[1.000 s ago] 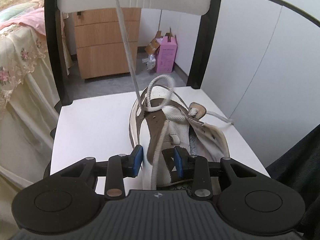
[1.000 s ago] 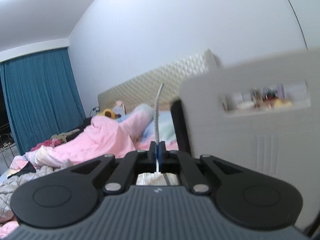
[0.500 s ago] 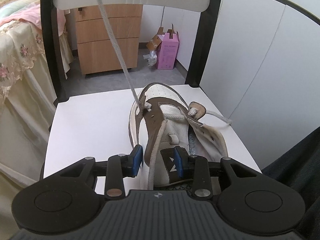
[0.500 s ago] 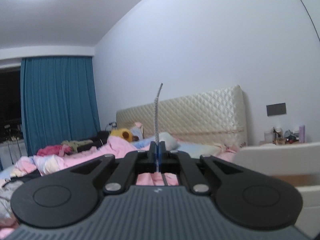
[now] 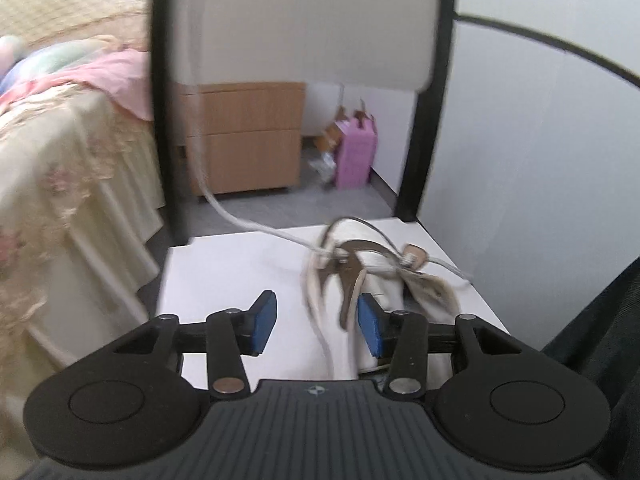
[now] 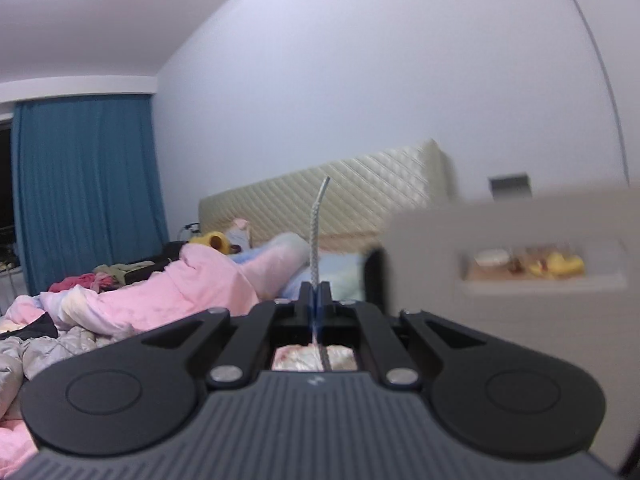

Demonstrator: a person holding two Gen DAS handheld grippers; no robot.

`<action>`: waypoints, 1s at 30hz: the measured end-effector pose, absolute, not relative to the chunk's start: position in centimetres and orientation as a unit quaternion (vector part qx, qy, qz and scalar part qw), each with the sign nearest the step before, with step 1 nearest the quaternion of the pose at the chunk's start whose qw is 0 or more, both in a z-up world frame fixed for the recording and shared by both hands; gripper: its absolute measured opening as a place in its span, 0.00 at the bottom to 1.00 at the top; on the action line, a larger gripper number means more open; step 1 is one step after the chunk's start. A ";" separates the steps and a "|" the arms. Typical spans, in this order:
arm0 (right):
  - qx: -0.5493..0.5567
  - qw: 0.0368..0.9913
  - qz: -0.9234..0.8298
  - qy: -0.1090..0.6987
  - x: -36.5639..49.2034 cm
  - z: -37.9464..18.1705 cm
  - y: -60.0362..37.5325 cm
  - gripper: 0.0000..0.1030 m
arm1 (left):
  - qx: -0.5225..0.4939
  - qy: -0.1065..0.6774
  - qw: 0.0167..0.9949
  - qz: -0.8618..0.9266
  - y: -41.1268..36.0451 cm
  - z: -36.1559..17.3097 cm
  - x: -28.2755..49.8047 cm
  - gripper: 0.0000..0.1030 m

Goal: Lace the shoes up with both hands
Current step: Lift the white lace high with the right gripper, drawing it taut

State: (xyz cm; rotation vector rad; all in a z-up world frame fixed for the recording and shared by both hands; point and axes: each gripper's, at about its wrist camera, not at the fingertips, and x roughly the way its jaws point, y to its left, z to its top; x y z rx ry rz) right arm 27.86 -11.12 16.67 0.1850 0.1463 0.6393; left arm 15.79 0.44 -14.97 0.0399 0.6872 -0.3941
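- A home bedroom.
- A bed (image 6: 120, 296) with pink bedding and a quilted headboard (image 6: 360, 192) stands by blue curtains (image 6: 84, 184).
- A lace-trimmed bedspread (image 5: 60, 168) hangs beside a wooden nightstand (image 5: 248, 136).
- A pink box (image 5: 354, 156) sits on the grey floor.

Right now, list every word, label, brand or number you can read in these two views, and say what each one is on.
No text can be read.
pink box: any print is too blurred to read.
left gripper: only a small round emblem on its body, no letters.
right gripper: a small mark on its body, too faint to read.
shoe: no brand or label visible.
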 end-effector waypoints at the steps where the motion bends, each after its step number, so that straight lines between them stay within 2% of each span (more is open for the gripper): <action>1: 0.097 0.943 0.307 0.077 27.8 15.8 -12.0 0.02 | 0.009 0.331 0.926 -0.184 1.3 -14.9 15.5 0.49; 7: 0.136 0.950 0.259 0.105 27.8 10.9 -17.3 0.02 | -0.056 0.325 0.939 -0.091 6.3 -15.0 14.7 0.51; 17: 0.213 0.942 0.224 0.133 25.4 4.3 -22.4 0.02 | 0.022 0.377 0.923 -0.069 2.6 -22.3 20.3 0.53; 26: 0.218 0.945 0.208 0.132 22.4 0.7 -24.0 0.02 | 0.041 0.379 0.920 -0.092 1.0 -23.8 22.1 0.55; 29: 0.222 0.942 0.207 0.142 21.9 -0.7 -23.9 0.02 | 0.040 0.369 0.925 -0.083 0.7 -24.0 22.5 0.66; 30: 0.221 0.941 0.208 0.148 21.7 -1.2 -23.9 0.02 | 0.038 0.366 0.927 -0.077 0.7 -24.2 22.6 0.72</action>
